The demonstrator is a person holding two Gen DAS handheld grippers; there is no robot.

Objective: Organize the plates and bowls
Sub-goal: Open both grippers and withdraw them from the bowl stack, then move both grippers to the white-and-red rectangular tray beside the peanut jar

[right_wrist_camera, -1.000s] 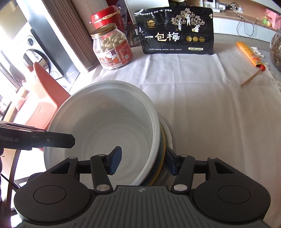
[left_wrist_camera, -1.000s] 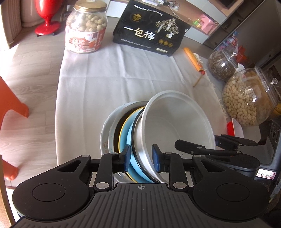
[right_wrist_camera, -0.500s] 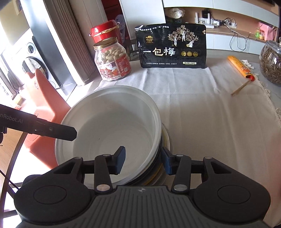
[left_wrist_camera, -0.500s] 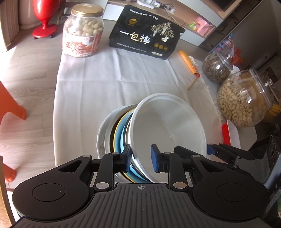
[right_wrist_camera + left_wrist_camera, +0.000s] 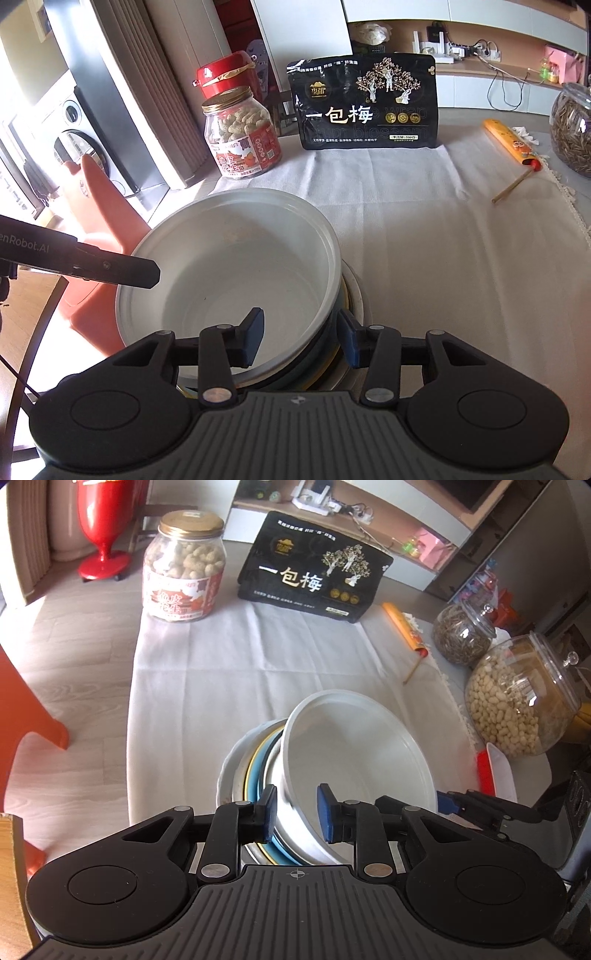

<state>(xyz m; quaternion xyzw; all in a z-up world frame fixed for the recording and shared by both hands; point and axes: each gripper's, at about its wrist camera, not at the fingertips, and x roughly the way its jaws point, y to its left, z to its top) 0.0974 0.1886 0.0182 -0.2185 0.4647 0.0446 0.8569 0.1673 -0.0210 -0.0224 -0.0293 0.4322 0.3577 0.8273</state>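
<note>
A white bowl (image 5: 354, 753) sits on top of a stack of plates and bowls (image 5: 255, 771) with blue, yellow and white rims, near the front edge of the white tablecloth. My left gripper (image 5: 295, 812) straddles the near left rim of the stack; its jaws look closed onto the rims. My right gripper (image 5: 301, 338) straddles the right rim of the white bowl (image 5: 229, 273) and the stack, one finger inside the bowl and one outside. Whether either grips firmly is unclear. The stack looks lifted and tilted.
A peanut jar (image 5: 184, 568) and a black snack bag (image 5: 314, 568) stand at the far side. An orange packet (image 5: 402, 627), a seed jar (image 5: 461, 635) and a bean jar (image 5: 517, 701) are on the right. An orange chair (image 5: 96, 206) is left of the table.
Both grippers and the stack have risen and pulled back from the table; the views now look more level. The jaws have narrowed a little on the rims.
</note>
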